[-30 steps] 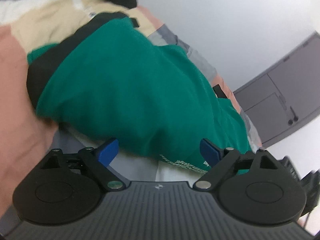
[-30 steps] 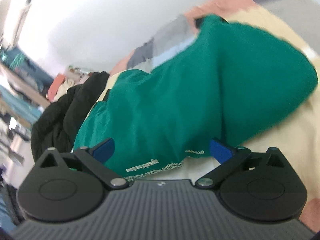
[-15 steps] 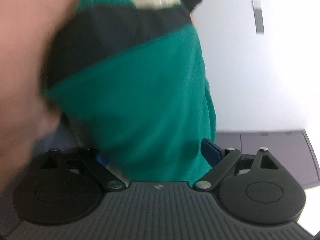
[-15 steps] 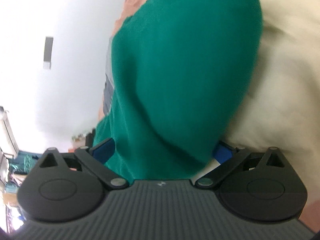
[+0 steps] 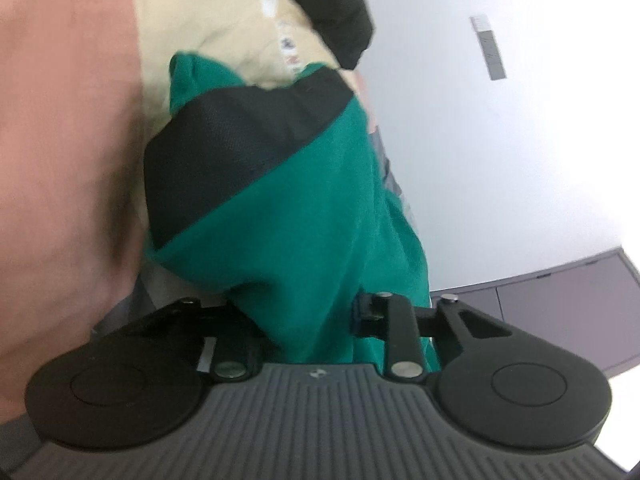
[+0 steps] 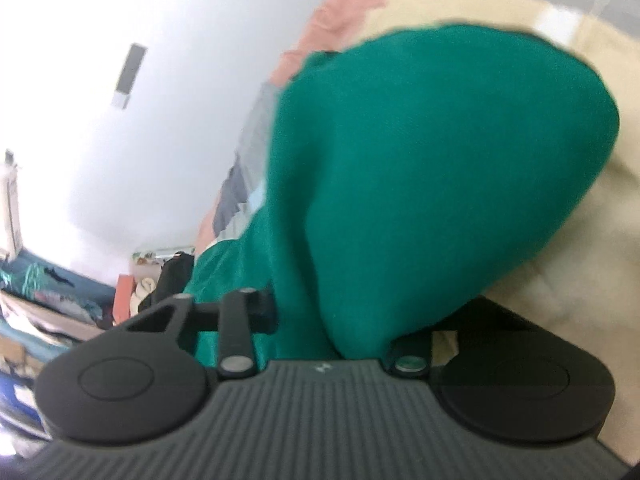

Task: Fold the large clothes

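Note:
A large green garment [image 5: 304,216] with a black band [image 5: 240,144] hangs bunched in front of the left wrist camera. My left gripper [image 5: 308,320] is shut on its lower edge; the fingertips are buried in the cloth. The same green garment [image 6: 420,176] fills the right wrist view as a rounded fold. My right gripper [image 6: 332,320] is shut on that fold, its fingertips hidden by fabric.
Under the garment lies a bed cover with pink [image 5: 60,140] and cream [image 5: 224,20] patches. A black garment [image 5: 340,12] lies at the far end. A dark cabinet [image 5: 560,304] stands by the white wall. Cluttered shelves [image 6: 60,300] stand at the left of the right wrist view.
Both grippers went from open around the green garment's edge to shut on it. Both have tilted and lifted, so the cloth hangs bunched between the fingers.

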